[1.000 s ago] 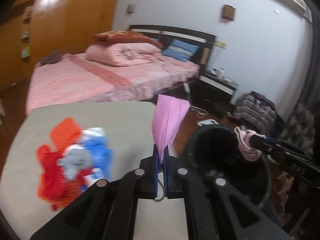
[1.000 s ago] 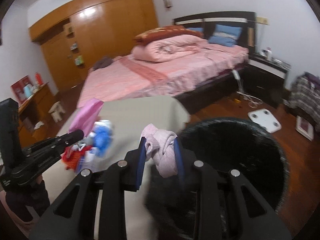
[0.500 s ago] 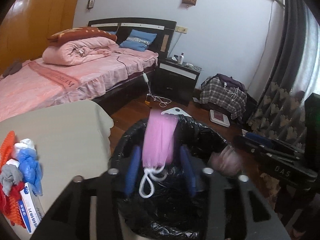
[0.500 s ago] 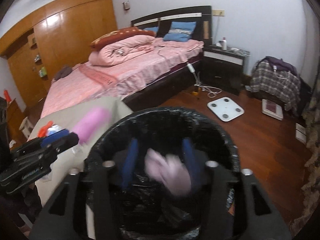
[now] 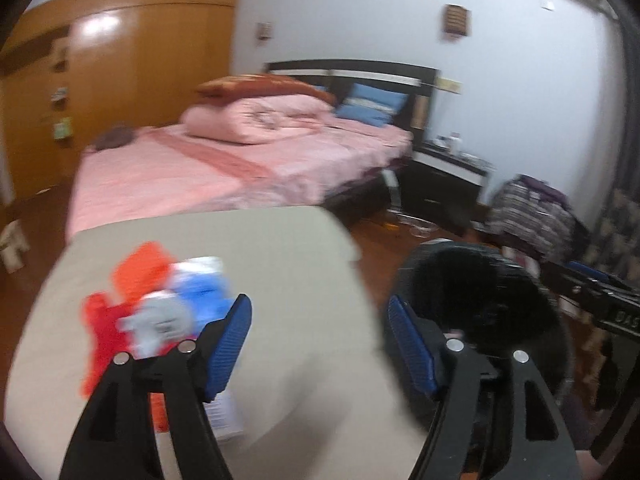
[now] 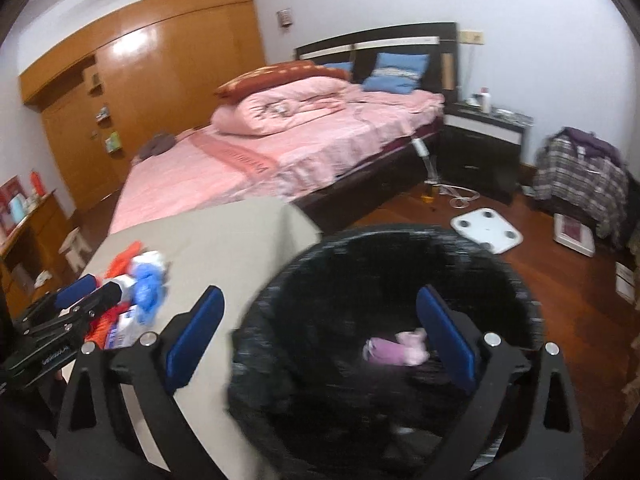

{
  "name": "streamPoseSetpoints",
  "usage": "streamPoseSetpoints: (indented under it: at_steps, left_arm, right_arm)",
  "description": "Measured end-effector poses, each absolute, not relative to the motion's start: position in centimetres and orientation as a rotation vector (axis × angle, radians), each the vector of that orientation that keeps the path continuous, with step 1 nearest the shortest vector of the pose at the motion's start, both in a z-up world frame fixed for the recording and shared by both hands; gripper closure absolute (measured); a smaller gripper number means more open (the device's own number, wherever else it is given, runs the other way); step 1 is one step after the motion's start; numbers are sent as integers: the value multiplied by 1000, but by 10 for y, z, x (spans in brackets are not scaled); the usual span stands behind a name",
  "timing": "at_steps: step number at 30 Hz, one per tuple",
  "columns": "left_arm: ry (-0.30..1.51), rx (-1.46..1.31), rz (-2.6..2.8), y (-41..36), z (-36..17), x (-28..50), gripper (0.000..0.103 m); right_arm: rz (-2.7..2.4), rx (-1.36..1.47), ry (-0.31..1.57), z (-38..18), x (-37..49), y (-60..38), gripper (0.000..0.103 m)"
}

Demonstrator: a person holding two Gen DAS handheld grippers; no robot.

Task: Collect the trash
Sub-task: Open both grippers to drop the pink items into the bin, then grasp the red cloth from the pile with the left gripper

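I am holding both my left hand-held gripper (image 5: 318, 344) and right hand-held gripper (image 6: 320, 340) spread apart, empty. Pink scraps (image 6: 398, 350) are lying in the bin (image 6: 516, 280); more trash (image 5: 160, 304) is waiting on the tabletop (image 5: 280, 248) to the left.

Quick count: two hand-held grippers, the left one (image 5: 318, 340) and the right one (image 6: 320, 336), each with two blue pads. One black-lined trash bin (image 6: 516, 280) with two pink bits (image 6: 400, 350) inside. One beige surface (image 5: 260, 264) carrying one jumbled trash pile (image 5: 160, 304); too blurry to count its pieces. One bed (image 6: 304, 152), two blue pillows (image 6: 394, 72).
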State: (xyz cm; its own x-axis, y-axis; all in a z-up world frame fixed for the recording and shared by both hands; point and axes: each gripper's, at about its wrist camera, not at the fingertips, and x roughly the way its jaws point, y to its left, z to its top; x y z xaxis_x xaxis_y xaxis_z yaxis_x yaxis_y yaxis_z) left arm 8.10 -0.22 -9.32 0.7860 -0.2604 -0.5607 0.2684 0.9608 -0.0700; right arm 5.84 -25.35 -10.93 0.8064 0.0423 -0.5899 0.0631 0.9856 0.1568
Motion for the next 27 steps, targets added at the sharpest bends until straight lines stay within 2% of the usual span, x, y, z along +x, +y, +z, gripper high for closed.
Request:
streamPoseSetpoints:
  at_steps: [11,21,24,27]
  left_arm:
    - [614,-5,8,109,-118,85,35]
    - [670,-21,45,140,-150,98,43]
    - [688,-34,33,139,-156,110,50]
    - [707,-45,-3,137,-160,118,70]
  right_arm:
    - [170,115,653,-120,102,-158,9]
    - [209,59,705,-142,124,-120,9]
    - [213,50,715,-146,128,-115,9]
    - [217,40,722,-149,130,-112,9]
